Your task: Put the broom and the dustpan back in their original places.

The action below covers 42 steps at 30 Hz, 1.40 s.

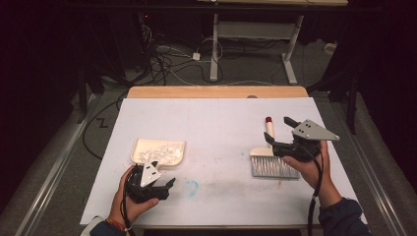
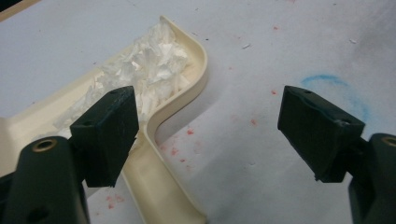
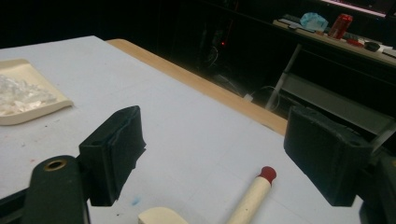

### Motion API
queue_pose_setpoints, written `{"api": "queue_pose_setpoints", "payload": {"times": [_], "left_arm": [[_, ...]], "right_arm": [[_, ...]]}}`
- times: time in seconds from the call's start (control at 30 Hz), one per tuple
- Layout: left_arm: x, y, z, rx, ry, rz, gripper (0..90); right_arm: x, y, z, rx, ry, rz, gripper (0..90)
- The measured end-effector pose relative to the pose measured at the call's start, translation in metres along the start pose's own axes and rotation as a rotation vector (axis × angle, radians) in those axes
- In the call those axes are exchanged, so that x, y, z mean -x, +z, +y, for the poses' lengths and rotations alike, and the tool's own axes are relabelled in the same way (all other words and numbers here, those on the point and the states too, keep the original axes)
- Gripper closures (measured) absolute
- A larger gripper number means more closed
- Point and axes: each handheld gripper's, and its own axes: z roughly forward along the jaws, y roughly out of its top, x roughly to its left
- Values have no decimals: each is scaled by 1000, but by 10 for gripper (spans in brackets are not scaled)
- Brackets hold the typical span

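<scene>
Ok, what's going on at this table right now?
A person is sweeping up with two handheld grippers. The cream dustpan already holds a pile of white shreds. The left gripper sits open by the pan's handle, not gripping it. The right gripper is open above the hand brush, which lies on the white table.

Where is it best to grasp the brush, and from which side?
Probably by its cream handle, coming from above. The brush lies flat on the table, and the handle is a slim round rod with bare table on both sides, so open tongs can likely straddle it.
</scene>
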Motion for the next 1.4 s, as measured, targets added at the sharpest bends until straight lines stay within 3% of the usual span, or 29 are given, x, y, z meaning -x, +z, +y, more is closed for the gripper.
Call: {"api": "queue_pose_setpoints", "payload": {"times": [0.17,0.27,0.6,0.7,1.07,1.23,1.33,1.4], "left_arm": [[-1,-1,0,1,1,-1,197],[-1,-1,0,2,-1,2,197],[0,0,1,-4,13,-4,197],[1,-1,1,-3,15,-9,187],[0,-2,3,11,27,-7,185],[0,-2,5,23,32,-6,185],[0,-2,6,33,53,-4,185],[0,-2,6,33,57,3,184]], "right_arm": [[-2,-8,-2,-13,8,21,195],[-5,-13,-5,-18,-18,13,195],[-9,-30,-21,22,-24,30,190],[-10,-34,-27,26,-46,2,192],[-14,-43,-53,-15,-68,-6,199],[-12,-50,-69,-53,-47,-11,199],[-10,-56,-80,-62,9,-12,200],[-11,-57,-86,-77,0,-15,200]]}}
